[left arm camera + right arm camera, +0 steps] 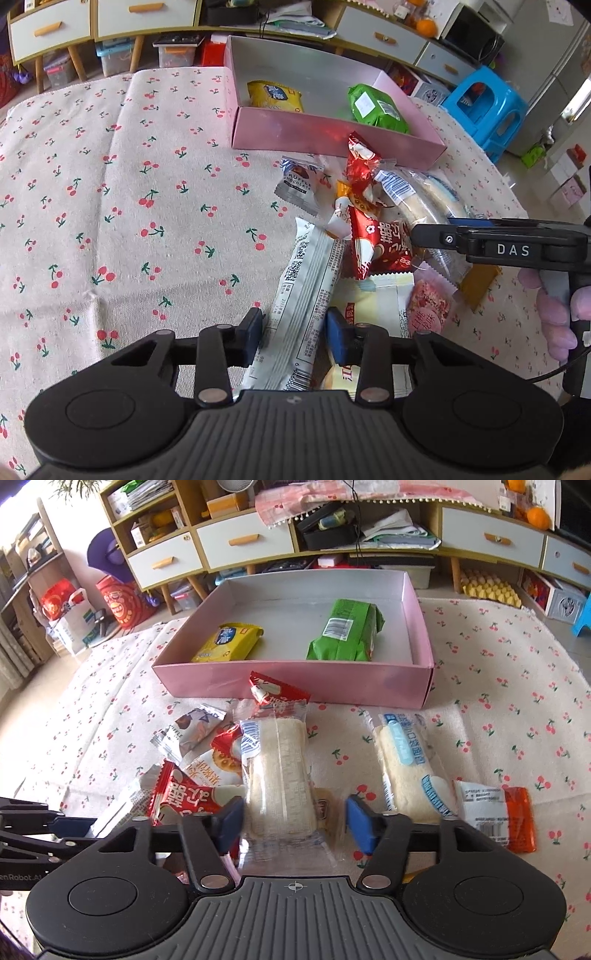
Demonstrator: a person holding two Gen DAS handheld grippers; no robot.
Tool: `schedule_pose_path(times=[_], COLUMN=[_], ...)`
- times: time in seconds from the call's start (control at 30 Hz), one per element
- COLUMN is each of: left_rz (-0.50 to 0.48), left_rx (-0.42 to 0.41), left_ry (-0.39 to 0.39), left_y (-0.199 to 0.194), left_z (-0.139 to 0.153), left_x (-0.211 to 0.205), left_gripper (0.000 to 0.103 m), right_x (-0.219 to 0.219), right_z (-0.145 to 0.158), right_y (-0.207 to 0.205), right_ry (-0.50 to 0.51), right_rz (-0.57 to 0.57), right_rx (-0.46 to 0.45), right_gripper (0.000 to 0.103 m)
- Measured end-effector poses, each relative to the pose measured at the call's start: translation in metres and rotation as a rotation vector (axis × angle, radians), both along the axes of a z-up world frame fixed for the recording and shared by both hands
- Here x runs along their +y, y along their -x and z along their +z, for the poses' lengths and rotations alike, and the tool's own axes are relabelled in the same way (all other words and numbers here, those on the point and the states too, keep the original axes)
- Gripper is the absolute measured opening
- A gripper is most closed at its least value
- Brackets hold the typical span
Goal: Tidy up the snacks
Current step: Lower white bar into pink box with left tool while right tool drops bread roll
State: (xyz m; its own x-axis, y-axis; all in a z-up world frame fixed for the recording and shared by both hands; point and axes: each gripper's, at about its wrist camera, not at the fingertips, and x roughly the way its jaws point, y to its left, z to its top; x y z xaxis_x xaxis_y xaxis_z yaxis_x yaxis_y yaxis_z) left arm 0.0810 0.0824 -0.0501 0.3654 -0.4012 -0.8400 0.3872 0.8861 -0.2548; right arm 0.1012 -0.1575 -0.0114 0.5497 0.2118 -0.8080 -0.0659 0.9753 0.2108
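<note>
Cherry-print cloth covers the surface (pixel 498 686), with drawer cabinets behind it, and a shallow pink box (pixel 295 681) sits at the far side holding a yellow packet (pixel 227 642) and a green pack (pixel 345 631). Just in front of the box lies a loose heap of snacks. The left claw (pixel 294 334) has its pads pinched on the near end of a long white-wrapped bar (pixel 306 291) that points from the heap toward the box. The right claw (pixel 291 821) straddles the near end of a clear-wrapped cake (pixel 277 771); its left pad touches the wrapper, while a gap shows at the right pad, so no grip is made there yet. A second wrapped cake (pixel 406 764) lies well to the right of it. Both items look light; the bar seems fairly stiff, its film slippery. The cake is likely soft and easily crushed, so a gentle hold across its middle, not the loose crimped end, would suit.
</note>
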Motion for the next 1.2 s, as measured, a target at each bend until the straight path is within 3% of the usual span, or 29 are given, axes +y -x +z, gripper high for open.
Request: schedule_pose_path(times=[0.03, 0.2, 0.67, 1.07, 1.2], left_rz=[0.004, 0.058, 0.187, 0.286, 0.32], left_rx=[-0.001, -0.001, -0.016, -0.074, -0.082], left_ry=[-0.002, 0.003, 0.07, 0.151, 0.215], left_y=[0.0, -0.003, -0.017, -0.043, -0.058], left_z=[0.0, 0.003, 0.021, 0.039, 0.047], left_x=[0.0, 0.004, 0.017, 0.002, -0.004], left_gripper=[0.033, 0.03, 0.028, 0.028, 0.028], right_x=[-0.001, -0.009, -0.024, -0.029, -0.034], right_z=[0.0, 0.002, 0.021, 0.038, 0.044], right_y=[0.0, -0.003, -0.011, -0.032, -0.048], right_ry=[0.007, -0.023, -0.12, -0.238, -0.259], right_rz=[-0.005, -0.035, -0.086, -0.168, -0.189], right_rx=[0.001, 0.017, 0.01, -0.002, 0.001], right_gripper=[0.044, 0.04, 0.039, 0.039, 0.039])
